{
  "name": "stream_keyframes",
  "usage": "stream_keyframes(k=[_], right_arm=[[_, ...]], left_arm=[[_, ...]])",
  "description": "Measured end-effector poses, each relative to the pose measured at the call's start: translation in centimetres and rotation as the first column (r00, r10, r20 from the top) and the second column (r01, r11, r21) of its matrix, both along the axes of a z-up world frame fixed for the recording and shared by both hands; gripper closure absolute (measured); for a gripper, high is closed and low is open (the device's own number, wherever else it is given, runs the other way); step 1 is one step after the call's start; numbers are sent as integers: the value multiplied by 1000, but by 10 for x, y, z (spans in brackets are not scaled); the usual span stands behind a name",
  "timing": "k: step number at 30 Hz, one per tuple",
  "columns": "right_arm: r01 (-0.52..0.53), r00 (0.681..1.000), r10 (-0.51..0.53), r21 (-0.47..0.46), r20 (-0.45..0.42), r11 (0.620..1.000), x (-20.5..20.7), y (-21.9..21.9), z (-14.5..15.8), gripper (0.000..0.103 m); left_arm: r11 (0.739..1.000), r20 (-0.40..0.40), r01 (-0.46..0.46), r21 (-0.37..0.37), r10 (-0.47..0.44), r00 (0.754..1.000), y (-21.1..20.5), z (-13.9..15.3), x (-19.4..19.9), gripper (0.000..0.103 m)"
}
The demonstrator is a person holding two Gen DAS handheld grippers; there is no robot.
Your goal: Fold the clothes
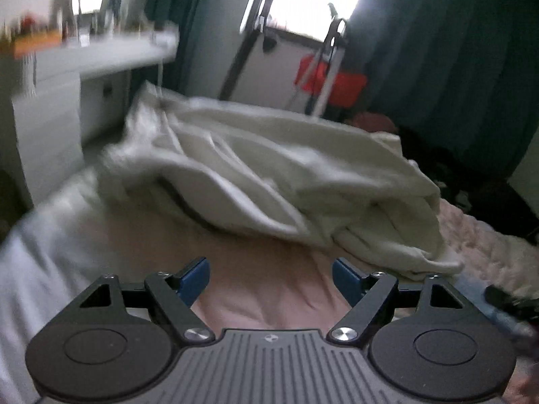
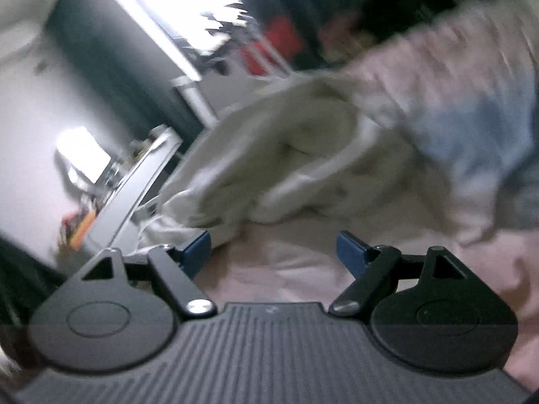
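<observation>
Garment: cream-white top (image 1: 269, 168), crumpled in a heap on the bed (image 1: 262, 289), toward its far edge; not folded yet.
Left gripper (image 1: 269, 277): jaws released, spread wide, nothing btwn them; only pink sheet shows in the gap.
Right gripper (image 2: 273, 250): jaws released too, empty; left blue pad sits just beside the heap's near fringe, can't tell if touching.
Key relation: heap lies ahead of both jaws, apart from the left ones. In left view its long axis runs across, high at far left, trailing down to near right. Right view is tilted and blurred, heap (image 2: 303, 155) dead ahead and a bit left.
Nearer hand: right, by my read; its jaws are closest to the cloth edge.
Next move (guess): each hand needs a corner or hem; the near-right tail looks the easiest pick for spreading flat.
Surface: pink sheet, soft, creased; a fuzzy pale blanket (image 1: 488, 242) along the bed's right edge.
Room: white dresser (image 1: 43, 101) w/ clutter off the far-left corner, dark green curtains (image 1: 438, 67), bright window, red box (image 1: 331, 84) behind.
Risk: motion blur in both views; hems hard to pick out.
</observation>
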State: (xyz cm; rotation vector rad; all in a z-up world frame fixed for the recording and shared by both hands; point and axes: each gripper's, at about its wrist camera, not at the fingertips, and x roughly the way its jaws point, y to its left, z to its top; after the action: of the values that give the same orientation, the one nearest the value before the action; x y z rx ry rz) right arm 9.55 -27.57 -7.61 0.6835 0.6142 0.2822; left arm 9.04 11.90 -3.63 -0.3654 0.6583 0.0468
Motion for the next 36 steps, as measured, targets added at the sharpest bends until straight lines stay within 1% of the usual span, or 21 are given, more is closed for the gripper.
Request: stream_keyframes(k=[2,4,7,8,10,11,15,17,19,20,21,22,23,24,25,27,28,29,32,34,36], right_arm=[[28,998,-23,94,-53,995,20,-17,-23,18],[59,994,-40,193,-97,979,43,-29,-44,18],[59,994,-25,320,-109,946,73,-36,-64,18],[55,994,-19,332,-111,942,82,-35,-68,18],[62,992,-30,277,-119,959,99,-31,-69,18],[72,992,-42,269,-116,961,105,-30,-69,18],[132,984,-88,296,-155,946,130,-29,-78,18],[161,980,-119,279,-159,947,141,-30,-84,19],[192,976,-155,263,-154,945,148,-32,-87,36],[206,972,-170,237,-163,950,151,-33,-88,55],[214,969,-177,230,-170,949,152,-35,-89,68],[222,967,-184,224,-177,949,153,-37,-90,70],[225,967,-187,233,-172,946,151,-40,-90,78],[234,966,-201,215,-162,948,149,-41,-87,82],[241,966,-219,178,-135,954,145,-40,-79,83],[275,961,-270,122,-55,954,134,-42,-56,84],[301,953,-302,110,-7,947,127,-46,-43,84],[334,940,-340,97,44,937,119,-52,-28,84],[417,886,-420,59,196,907,101,-72,17,85],[439,868,-427,11,254,899,105,-80,45,85],[458,852,-419,-61,314,887,115,-84,72,85]], left_arm=[[999,-14,-17,-45,16,1000,5,-16,11,21],[993,-27,-49,-110,46,999,16,-34,25,21],[967,-38,-115,-226,110,993,39,-58,47,24],[954,-38,-134,-266,129,991,48,-66,55,25],[940,-15,-144,-309,147,989,56,-73,67,30],[933,-3,-148,-329,155,988,59,-76,73,30],[901,35,-161,-402,191,981,73,-89,97,30],[890,30,-179,-419,211,977,77,-96,107,36],[879,15,-200,-434,229,973,82,-103,115,59],[872,16,-202,-445,233,972,86,-105,114,61],[866,17,-203,-456,237,971,89,-106,114,68],[860,19,-205,-467,241,970,92,-107,113,74],[854,20,-206,-478,245,969,95,-108,113,77],[847,22,-207,-489,249,968,99,-110,112,83],[848,37,-205,-488,255,966,99,-107,109,87],[857,79,-199,-476,267,960,100,-98,102,89],[863,107,-194,-466,273,956,101,-91,97,90],[866,133,-193,-462,282,950,102,-85,92,90],[853,170,-194,-484,310,936,110,-71,78,91],[852,192,-184,-491,312,931,113,-65,71,91],[847,210,-158,-508,300,931,113,-58,66,91]])
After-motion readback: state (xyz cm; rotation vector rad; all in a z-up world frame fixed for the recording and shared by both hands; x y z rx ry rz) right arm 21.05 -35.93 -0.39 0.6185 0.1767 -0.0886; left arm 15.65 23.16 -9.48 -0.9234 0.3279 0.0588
